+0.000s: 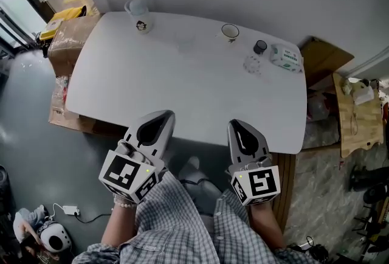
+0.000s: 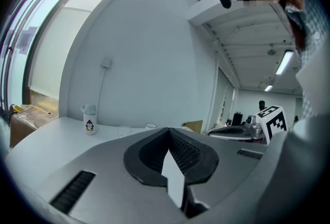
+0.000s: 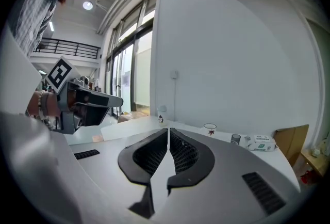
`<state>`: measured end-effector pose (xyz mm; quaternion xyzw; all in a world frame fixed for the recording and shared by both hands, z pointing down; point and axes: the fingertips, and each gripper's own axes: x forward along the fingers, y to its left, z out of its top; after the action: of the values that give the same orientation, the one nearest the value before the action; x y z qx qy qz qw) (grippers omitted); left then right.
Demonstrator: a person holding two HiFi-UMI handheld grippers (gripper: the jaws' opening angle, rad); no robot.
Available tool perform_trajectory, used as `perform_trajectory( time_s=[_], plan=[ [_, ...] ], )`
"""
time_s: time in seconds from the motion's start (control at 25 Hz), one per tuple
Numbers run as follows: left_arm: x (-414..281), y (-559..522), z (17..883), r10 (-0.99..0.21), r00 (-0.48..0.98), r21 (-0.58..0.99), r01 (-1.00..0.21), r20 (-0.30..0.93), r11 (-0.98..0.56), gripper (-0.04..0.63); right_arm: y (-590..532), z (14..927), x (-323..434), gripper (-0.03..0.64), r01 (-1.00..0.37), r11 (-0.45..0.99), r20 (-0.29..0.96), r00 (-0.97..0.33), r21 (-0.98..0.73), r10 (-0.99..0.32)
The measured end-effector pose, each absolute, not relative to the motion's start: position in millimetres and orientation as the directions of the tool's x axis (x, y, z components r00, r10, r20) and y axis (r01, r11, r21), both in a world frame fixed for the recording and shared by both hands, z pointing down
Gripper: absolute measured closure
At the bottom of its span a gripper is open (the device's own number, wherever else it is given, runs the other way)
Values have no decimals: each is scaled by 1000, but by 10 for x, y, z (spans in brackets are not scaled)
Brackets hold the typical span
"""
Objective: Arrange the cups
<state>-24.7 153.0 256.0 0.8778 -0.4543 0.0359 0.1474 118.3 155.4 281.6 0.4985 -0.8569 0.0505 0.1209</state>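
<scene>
White table against a pale wall, seen from above in the head view. Both grippers are held at its near edge and point toward the far edge: the left gripper and the right gripper, each with its jaws together. The cups all stand upright along the far edge, well apart from both grippers. A lidded penguin cup is at the far left corner and a white cup with a dark rim is right of the middle. Next comes a small dark cup with a clear glass just in front of it. A wipes pack lies at the far right corner, its print too small to read. Left gripper view: the jaws press tip to tip with nothing between them. The penguin cup stands far ahead to the left, its penguin picture facing the gripper. Right gripper view: the jaws are closed to a hairline slit and empty. The white cup, bearing a small red mark, stands ahead and slightly right.
</scene>
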Motion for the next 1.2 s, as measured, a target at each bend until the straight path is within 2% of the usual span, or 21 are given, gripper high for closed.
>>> perform_trajectory(
  time_s=[0.36,0.68,1.2],
  plan=[
    [-217,1278,2707,-784,570,215,-821,244,-530,584,1357,2998,1193,588,-861,508,289,-488,-6,-824],
    [-267,730,2805,-766,597,210,-802,239,-559,584,1021,3076,1143,588,-885,466,314,-443,-2,-840],
    [-541,-317,3187,-703,651,181,-757,286,-628,583,270,3321,651,588,-903,429,385,-392,10,-835]
  ],
)
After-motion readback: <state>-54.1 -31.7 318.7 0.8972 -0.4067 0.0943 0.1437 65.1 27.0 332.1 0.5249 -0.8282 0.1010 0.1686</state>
